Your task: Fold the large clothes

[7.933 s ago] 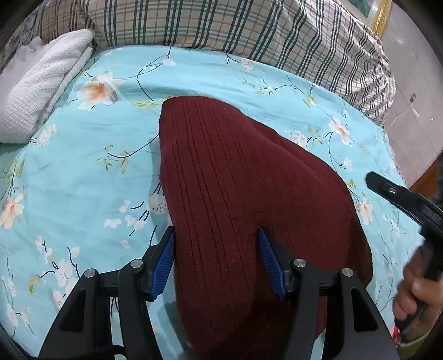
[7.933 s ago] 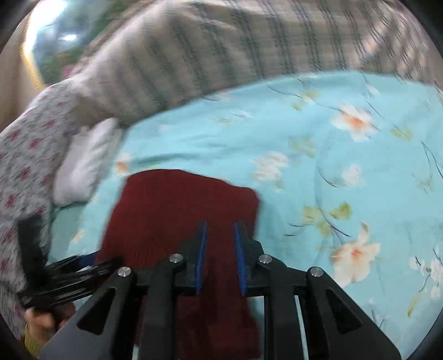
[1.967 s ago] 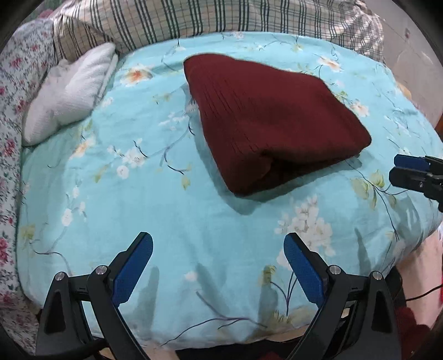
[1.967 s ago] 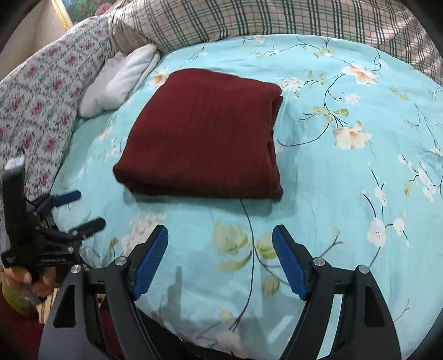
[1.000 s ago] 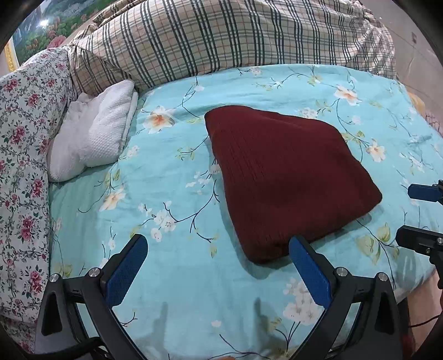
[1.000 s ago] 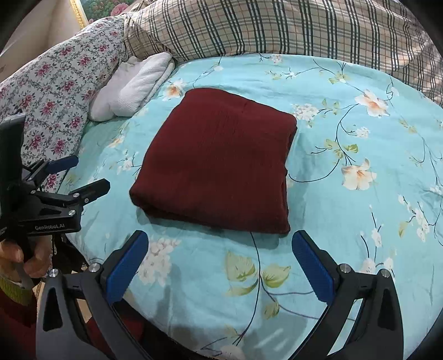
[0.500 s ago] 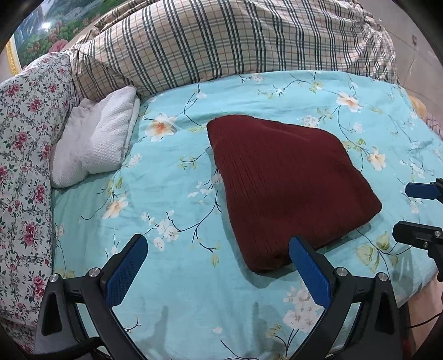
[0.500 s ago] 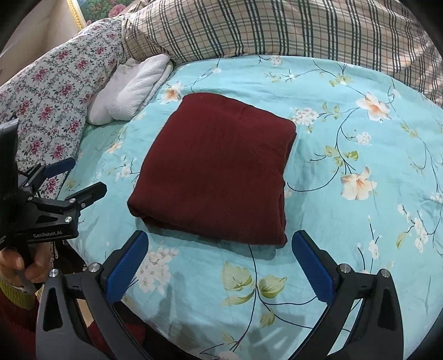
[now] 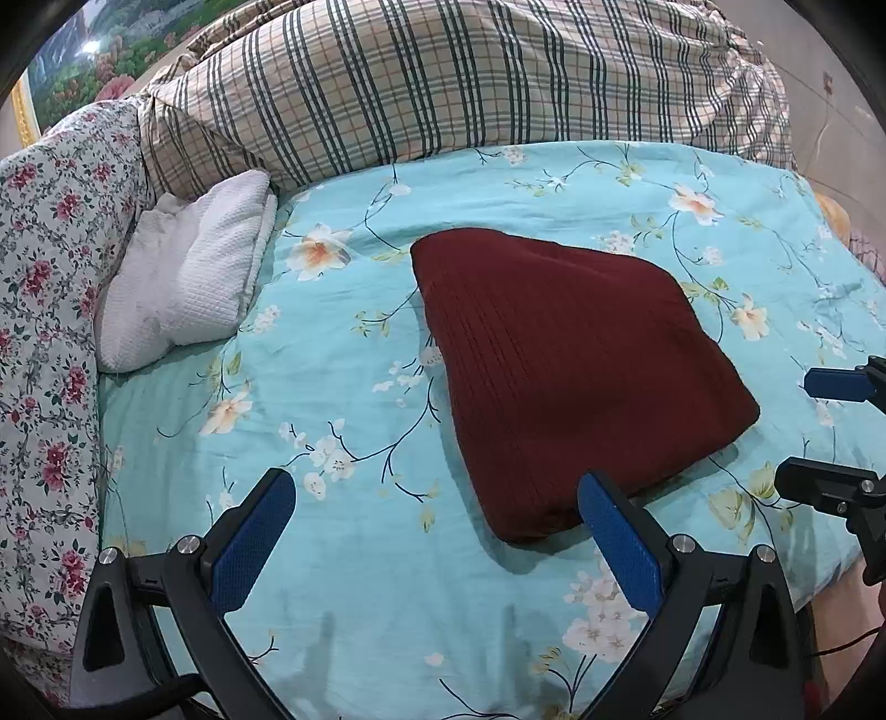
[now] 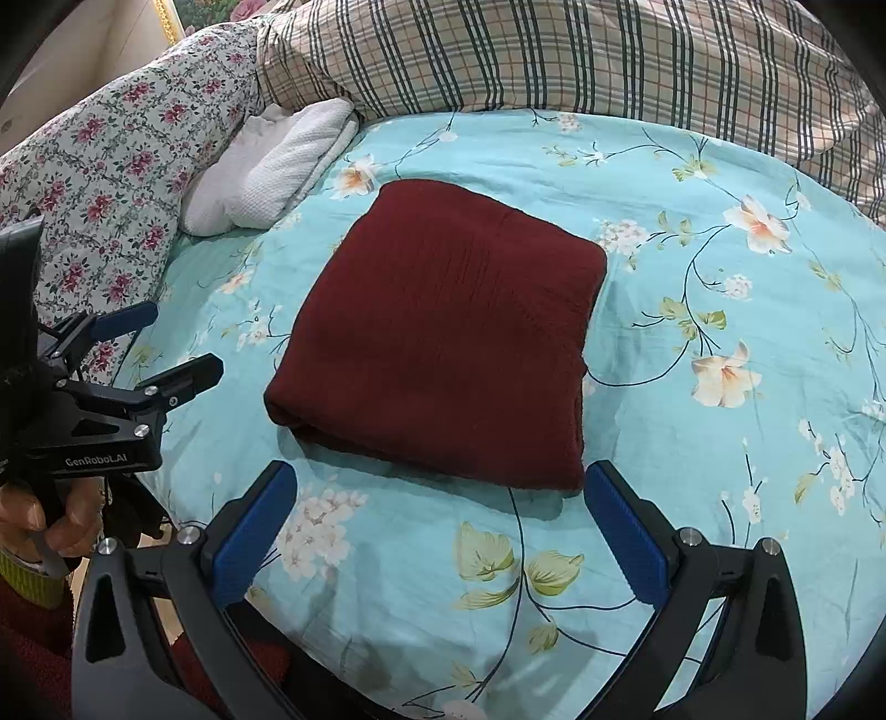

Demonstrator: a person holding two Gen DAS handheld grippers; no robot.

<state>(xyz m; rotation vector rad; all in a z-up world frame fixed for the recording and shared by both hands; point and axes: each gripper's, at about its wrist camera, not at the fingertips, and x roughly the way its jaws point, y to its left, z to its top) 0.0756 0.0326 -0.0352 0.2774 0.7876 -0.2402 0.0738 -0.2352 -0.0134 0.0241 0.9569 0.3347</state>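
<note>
Now folded maroon sweater (image 10: 443,343) on bedspread (image 10: 692,498), both grippers agape, empty.

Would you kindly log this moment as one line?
dark red knitted garment: folded on bed | left gripper: open, clear | right gripper: open, clear

Both views bright, even indoor light, sharp, no motion blur. Strong fisheye bending with black vignette at the corners. Soft shadows fall toward the camera under the folded maroon sweater (image 9: 576,365) and below each hand-held gripper on the bedsheet (image 10: 692,454). Small glare top left on the framed picture (image 9: 83,50).
</note>
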